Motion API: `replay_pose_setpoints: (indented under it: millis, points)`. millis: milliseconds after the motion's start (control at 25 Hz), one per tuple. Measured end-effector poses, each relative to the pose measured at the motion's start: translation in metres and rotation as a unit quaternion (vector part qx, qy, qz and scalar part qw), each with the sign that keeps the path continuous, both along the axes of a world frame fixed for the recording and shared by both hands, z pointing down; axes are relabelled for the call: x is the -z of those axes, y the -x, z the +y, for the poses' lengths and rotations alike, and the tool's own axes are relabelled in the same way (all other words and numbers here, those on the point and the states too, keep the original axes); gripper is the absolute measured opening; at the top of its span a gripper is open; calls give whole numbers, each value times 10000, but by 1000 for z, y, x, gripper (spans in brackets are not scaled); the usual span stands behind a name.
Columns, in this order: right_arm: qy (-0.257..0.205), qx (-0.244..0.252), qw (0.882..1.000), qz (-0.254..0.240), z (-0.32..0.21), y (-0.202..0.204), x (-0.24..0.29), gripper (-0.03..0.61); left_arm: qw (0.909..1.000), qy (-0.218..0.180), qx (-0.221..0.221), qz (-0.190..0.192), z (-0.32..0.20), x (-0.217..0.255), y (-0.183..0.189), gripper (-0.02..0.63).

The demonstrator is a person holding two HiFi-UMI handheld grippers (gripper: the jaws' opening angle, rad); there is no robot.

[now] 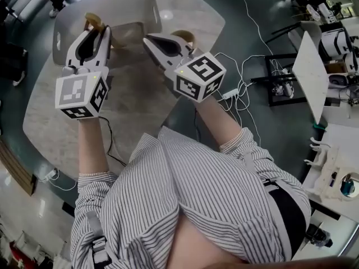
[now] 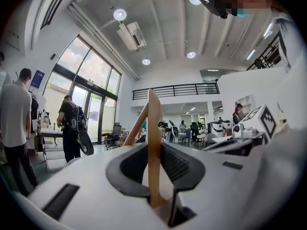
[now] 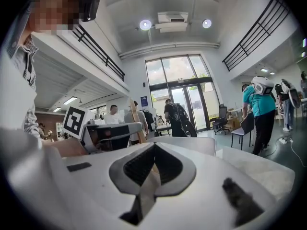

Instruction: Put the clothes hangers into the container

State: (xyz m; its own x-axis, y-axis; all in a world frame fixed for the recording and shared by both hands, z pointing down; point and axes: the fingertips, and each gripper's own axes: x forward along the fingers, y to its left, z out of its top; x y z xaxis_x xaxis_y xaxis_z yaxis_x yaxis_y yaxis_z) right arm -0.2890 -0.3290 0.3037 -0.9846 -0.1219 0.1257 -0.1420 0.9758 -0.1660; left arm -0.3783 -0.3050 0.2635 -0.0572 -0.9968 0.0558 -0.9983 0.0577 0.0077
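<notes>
Striped shirt (image 1: 196, 189) nearest; left gripper's (image 1: 96, 33) fingers pinch one hanger (image 2: 154, 143) by one container (image 1: 140, 4).

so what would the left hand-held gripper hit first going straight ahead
Likely the far wall of the container, if anything: the left hand-held gripper, holding the clothes hanger, seems above it; height unclear.
</notes>
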Motion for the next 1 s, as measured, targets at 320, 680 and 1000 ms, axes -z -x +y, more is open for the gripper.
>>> replay_pose_setpoints:
  millis: [320,680,1000]
  points:
    - [95,-56,9999,63,3,0,-11,15,9998,165,31,124,10,-27,0,86]
    - [269,-161,9994,152,-3,-4,-29,15,9988,417,-172,174,13,-61,-20,87]
    - [358,-173,9990,214,-3,-6,-36,15,9981,469,50,385,18,-78,-22,94]
